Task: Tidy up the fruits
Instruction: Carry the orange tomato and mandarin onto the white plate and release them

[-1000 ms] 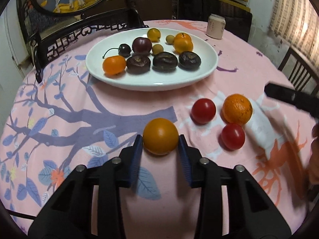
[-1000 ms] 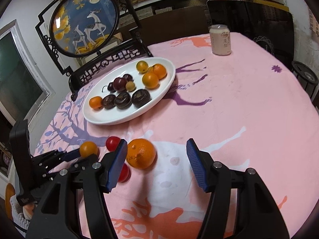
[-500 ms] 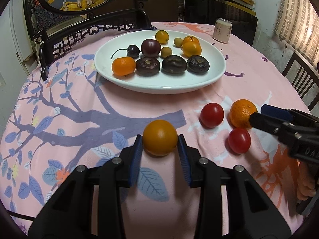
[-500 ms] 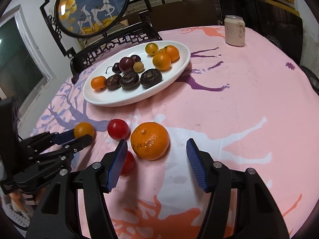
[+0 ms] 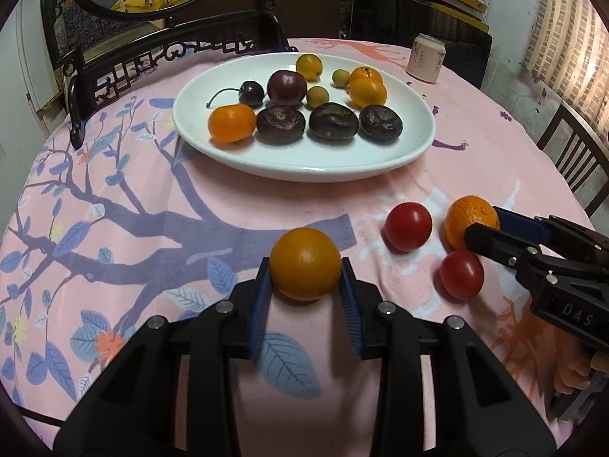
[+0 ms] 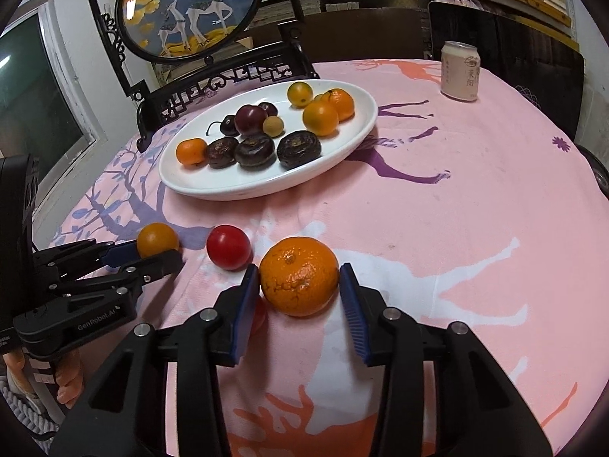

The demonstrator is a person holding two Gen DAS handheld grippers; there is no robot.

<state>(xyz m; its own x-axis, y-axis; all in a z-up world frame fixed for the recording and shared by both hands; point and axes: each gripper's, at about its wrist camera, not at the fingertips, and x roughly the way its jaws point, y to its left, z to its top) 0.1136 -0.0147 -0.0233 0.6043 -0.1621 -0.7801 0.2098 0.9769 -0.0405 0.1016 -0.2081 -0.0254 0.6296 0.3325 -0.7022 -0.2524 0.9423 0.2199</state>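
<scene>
My left gripper [image 5: 305, 280] is shut on a smooth yellow-orange fruit [image 5: 305, 264], just above the pink cloth. It also shows in the right wrist view [image 6: 157, 240]. My right gripper [image 6: 298, 291] has its jaws around a mandarin [image 6: 299, 282] on the cloth; the pads touch or nearly touch its sides. Two red tomatoes lie beside it: one [image 5: 407, 226] to its left, one [image 5: 461, 274] partly under the right gripper's left finger. A white oval plate [image 5: 304, 167] farther back holds several oranges, dark fruits and cherries.
A pale drink can [image 6: 460, 71] stands at the table's far right. A black carved stand with a round deer picture [image 6: 190, 7] sits behind the plate. A chair [image 5: 578, 152] is off the table's right edge.
My right gripper moved forward over the mandarin and its jaws narrowed around it. My left gripper kept hold of the yellow-orange fruit and shifted slightly toward the plate.
</scene>
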